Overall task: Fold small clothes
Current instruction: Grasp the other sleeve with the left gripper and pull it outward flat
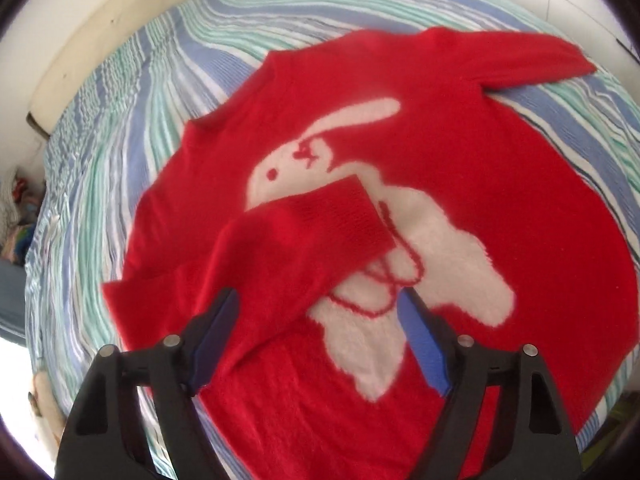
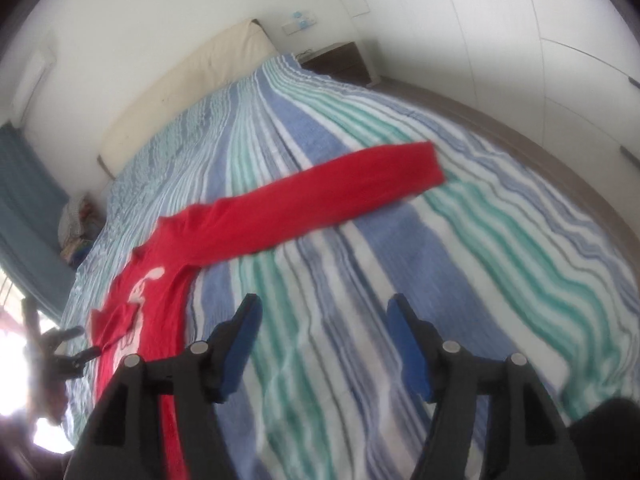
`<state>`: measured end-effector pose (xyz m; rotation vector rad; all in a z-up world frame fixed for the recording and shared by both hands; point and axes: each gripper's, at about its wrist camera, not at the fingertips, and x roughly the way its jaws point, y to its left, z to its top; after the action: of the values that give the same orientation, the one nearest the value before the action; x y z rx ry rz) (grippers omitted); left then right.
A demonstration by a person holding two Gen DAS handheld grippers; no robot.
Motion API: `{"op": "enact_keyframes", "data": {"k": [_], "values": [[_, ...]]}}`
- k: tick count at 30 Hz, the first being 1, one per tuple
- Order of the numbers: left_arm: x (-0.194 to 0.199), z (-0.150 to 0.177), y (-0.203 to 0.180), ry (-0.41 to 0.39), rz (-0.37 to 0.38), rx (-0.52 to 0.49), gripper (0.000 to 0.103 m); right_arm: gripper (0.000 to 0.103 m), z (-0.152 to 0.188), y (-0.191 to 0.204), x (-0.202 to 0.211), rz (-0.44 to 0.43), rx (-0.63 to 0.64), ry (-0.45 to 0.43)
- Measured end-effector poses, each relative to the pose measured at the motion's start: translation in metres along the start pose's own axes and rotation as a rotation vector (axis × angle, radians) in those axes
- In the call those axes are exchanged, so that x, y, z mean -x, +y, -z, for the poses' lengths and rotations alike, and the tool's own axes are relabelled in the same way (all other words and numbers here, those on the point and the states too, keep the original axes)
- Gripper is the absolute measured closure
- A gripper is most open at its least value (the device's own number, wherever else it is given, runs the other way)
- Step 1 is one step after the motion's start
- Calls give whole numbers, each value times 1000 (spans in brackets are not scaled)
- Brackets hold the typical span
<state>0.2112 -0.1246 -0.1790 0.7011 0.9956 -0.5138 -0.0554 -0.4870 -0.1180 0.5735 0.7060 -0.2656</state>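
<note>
The left gripper [image 1: 320, 300] has its blue-padded fingers [image 1: 214, 336] spread wide with nothing between them; it hovers over the near part of a red sweater [image 1: 480, 184] that lies face up on the striped bedspread [image 1: 132, 128]. Just beyond the fingertips, one sleeve [image 1: 304, 232] is folded in across the chest, its ribbed cuff lying on the white rabbit figure [image 1: 420, 248]; the other sleeve [image 1: 532, 56] stretches away to the far right, flat on the stripes, its cuff near the bed's right edge. The sweater's neckline points far left; bare bedspread runs around the garment on the far and left sides up to a cream headboard [image 1: 80, 52].

The right gripper [image 2: 324, 312] likewise has its fingers [image 2: 244, 344] parted and grips nothing; it hangs above open striped bedspread [image 2: 480, 260], well to the right of the sweater's body [image 2: 152, 304]. In this view the outstretched sleeve [image 2: 320, 200] crosses the bed ahead of the fingertips, with its cuff to the far right; wide clear cloth lies between it and the fingers. The left gripper [image 2: 76, 344] shows small at the sweater's left edge. Beyond the bed's far corner stands a dark nightstand [image 2: 344, 62] against the white wall [image 2: 480, 40].
</note>
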Motion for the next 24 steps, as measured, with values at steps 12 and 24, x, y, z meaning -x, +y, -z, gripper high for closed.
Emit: {"op": "enact_keyframes", "data": {"k": [12,24], "values": [[10,9,84,-112,110,412,100,38,34,47,-20,-37,182,44],[47,268,328,-12,-331,1357,100,38,39,57,-32,-63,206,72]]}}
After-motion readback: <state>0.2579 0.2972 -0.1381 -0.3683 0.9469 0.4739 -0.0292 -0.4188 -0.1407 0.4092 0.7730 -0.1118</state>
